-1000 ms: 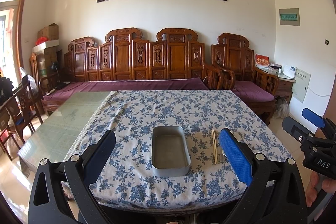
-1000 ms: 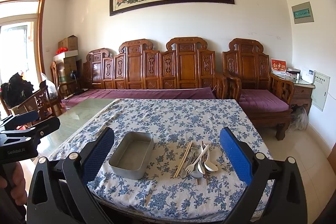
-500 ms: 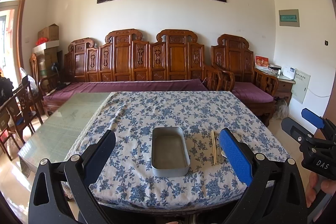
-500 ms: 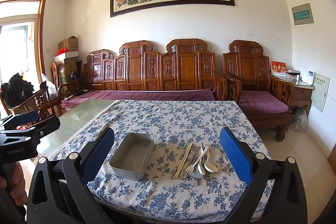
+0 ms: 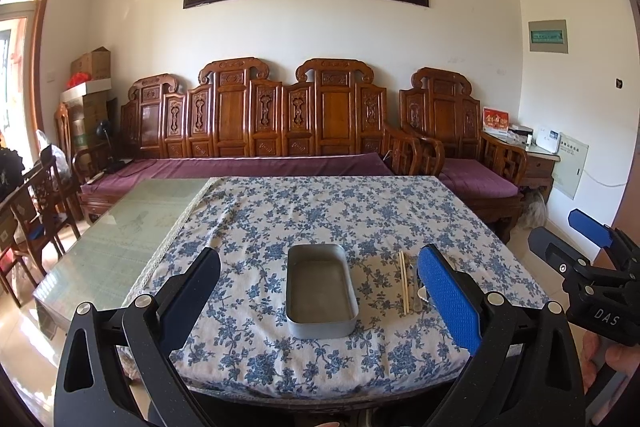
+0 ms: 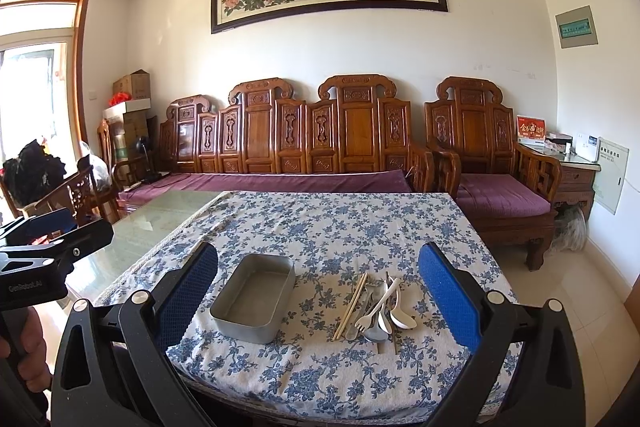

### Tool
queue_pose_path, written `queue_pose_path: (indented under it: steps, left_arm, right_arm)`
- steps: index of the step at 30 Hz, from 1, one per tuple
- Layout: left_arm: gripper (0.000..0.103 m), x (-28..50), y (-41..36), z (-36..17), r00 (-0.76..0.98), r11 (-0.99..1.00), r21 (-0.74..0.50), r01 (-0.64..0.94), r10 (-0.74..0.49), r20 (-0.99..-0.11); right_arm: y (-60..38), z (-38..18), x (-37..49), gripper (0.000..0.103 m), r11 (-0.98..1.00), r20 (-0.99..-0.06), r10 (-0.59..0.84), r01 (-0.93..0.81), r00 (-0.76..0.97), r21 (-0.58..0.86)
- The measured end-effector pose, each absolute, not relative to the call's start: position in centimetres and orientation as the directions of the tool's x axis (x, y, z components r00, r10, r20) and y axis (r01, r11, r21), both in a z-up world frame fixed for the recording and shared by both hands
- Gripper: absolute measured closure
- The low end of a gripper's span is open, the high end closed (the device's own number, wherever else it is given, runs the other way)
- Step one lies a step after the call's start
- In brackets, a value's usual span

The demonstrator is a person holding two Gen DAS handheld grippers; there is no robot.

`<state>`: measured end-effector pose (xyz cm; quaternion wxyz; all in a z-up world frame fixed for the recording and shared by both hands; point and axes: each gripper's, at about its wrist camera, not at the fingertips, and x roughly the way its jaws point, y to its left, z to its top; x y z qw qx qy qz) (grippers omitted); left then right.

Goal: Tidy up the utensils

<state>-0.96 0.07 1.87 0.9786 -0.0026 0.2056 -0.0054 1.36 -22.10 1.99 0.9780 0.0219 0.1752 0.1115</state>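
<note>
Awaiting sorting, chopsticks (image 6: 351, 305), spoons (image 6: 394, 311) and a fork (image 6: 370, 313) are seen piled beside an empty metal tray (image 6: 254, 297), both grippers (image 5: 318, 297) (image 6: 318, 297) held wide, nothing gripped.

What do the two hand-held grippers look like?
Both are black frames with silver screws and two fingers padded in blue textured rubber. The left hand-held gripper reads "GenRobot.AI" on its body in the right view; the right hand-held gripper reads "DAS" in the left view.

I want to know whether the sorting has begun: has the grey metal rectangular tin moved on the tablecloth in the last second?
No. The grey metal rectangular tin lies beside the wooden chopsticks with the same gap as before, on the same blue flower prints.
</note>
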Motion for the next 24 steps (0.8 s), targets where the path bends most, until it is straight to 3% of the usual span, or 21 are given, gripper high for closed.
queue_pose_path:
  steps: [12,24]
  left_arm:
    - [0.008,-0.7,-0.1,1.5,0.909,1.000,-0.008,0.015,-0.017,-0.416]
    - [0.008,3.5,-0.4,-2.7,0.848,0.998,0.002,0.058,-0.048,-0.528]
  right_arm:
    - [-21.6,4.3,0.5,0.003,0.975,-0.349,0.224,-0.208,0.910,0.083]
    - [-23.6,-0.4,4.5,0.003,0.977,-0.421,0.215,-0.201,0.881,0.078]
